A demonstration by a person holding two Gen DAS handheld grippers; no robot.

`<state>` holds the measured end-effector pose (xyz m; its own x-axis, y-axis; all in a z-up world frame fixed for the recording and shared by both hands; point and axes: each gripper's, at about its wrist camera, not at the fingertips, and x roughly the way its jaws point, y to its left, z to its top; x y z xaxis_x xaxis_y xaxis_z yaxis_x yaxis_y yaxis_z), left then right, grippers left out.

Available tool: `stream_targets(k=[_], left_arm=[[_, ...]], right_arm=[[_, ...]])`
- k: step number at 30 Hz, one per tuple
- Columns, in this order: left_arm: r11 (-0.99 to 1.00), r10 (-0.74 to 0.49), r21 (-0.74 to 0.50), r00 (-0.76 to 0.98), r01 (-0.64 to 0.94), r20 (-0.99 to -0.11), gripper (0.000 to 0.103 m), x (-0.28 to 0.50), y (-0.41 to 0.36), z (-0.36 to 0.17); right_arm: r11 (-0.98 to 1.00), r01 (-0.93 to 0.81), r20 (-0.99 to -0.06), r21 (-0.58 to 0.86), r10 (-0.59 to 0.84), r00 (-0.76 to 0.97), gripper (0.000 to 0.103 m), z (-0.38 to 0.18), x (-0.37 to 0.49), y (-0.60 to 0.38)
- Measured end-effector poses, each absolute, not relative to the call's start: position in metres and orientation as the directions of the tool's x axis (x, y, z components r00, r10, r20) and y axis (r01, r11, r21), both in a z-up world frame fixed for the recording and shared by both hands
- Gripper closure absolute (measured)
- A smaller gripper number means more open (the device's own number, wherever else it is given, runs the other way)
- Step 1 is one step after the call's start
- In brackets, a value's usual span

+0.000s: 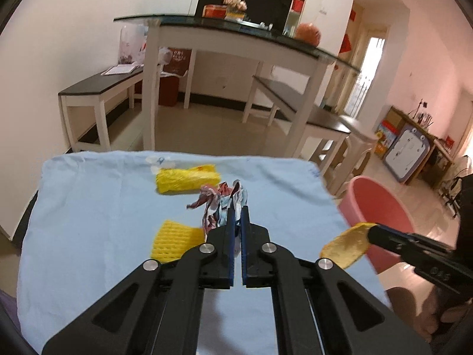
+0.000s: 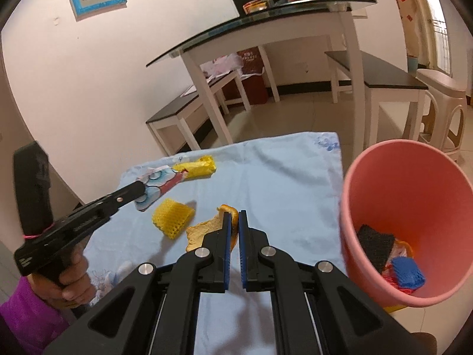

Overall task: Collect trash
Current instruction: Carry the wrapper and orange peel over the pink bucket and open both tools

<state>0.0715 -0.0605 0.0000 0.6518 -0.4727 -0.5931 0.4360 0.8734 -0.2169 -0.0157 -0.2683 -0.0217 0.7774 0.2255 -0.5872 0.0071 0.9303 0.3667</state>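
Observation:
My left gripper (image 1: 237, 211) is shut on a crumpled printed wrapper (image 1: 220, 204) and holds it above the light blue cloth (image 1: 97, 204); the wrapper also shows in the right wrist view (image 2: 158, 188). My right gripper (image 2: 235, 217) is shut on an orange peel (image 2: 207, 227), held over the cloth; the peel also shows in the left wrist view (image 1: 346, 244). A yellow foam net (image 1: 174, 239) lies near the left gripper. A yellow wrapper (image 1: 187, 179) lies farther back. The pink bin (image 2: 414, 213) stands at the right with trash inside.
A glass-topped white table (image 1: 236, 38) and dark benches (image 1: 97, 88) stand beyond the cloth. A beige stool (image 2: 443, 109) stands behind the bin. The cloth's right edge (image 2: 340, 159) runs beside the bin.

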Motion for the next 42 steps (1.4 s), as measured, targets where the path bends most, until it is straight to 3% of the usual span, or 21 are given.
stream_targets(k=[11,22,42], left_arm=[[0.788,-0.597,-0.247,0.6,0.564,-0.532,0.1,0.024,-0.113,0.036],[0.695,-0.683,-0.256,0.506,0.672,-0.527,0.1,-0.005,-0.183,0.041],[0.622,-0.692,-0.27,0.356,0.735,-0.628,0.1,-0.017,-0.28,-0.001]], right_arm=[[0.915,0.147,-0.552,0.375,0.093,0.829,0.099,-0.007,-0.061,-0.33],[0.86,0.341,-0.56,0.381,-0.079,0.825,0.099,-0.01,-0.106,-0.405],[0.837,0.434,-0.611,0.333,-0.159,0.776,0.098,-0.037,-0.125,-0.449]])
